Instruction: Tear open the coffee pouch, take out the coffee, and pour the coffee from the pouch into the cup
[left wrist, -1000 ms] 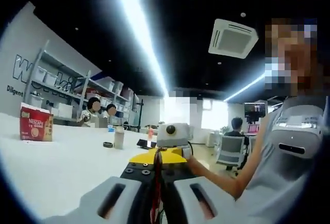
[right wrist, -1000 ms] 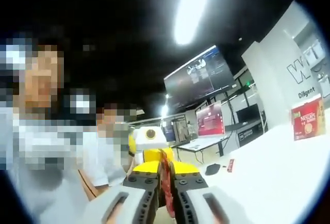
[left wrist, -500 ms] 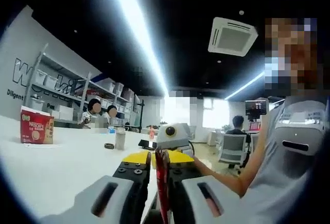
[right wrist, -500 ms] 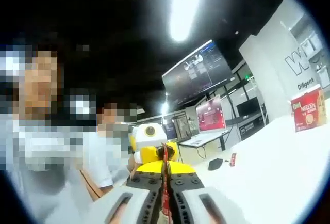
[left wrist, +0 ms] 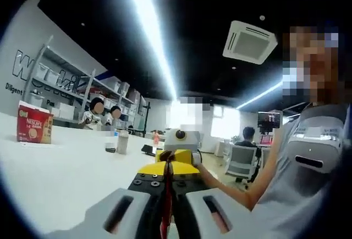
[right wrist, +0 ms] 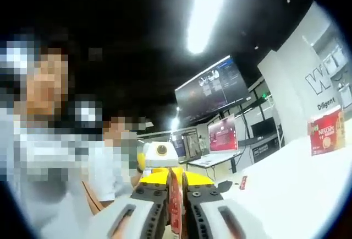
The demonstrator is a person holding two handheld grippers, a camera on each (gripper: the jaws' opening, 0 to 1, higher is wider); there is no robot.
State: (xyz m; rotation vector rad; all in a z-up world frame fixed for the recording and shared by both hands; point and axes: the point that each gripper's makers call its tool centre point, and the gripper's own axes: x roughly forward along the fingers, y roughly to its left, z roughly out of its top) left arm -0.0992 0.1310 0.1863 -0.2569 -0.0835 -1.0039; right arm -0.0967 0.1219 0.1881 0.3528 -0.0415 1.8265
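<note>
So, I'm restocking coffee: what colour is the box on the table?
Red box, with a yellow top edge; clearest in the left gripper view.

Left gripper view: the coffee box (left wrist: pixel 34 123) stands on the worktop (left wrist: pixel 66 167) at far left; a bottle (left wrist: pixel 122 141) stands farther right, before the shelving (left wrist: pixel 66 93). The coffee pouch (left wrist: pixel 166 206) sits between the left tongs (left wrist: pixel 166 186), with the right tongs (left wrist: pixel 179 159) directly beyond. Right gripper view: the box (right wrist: pixel 325 133) stands at far right.

The coffee pouch (left wrist: pixel 166 206) shows edge-on, its print perhaps too thin to read.
</note>
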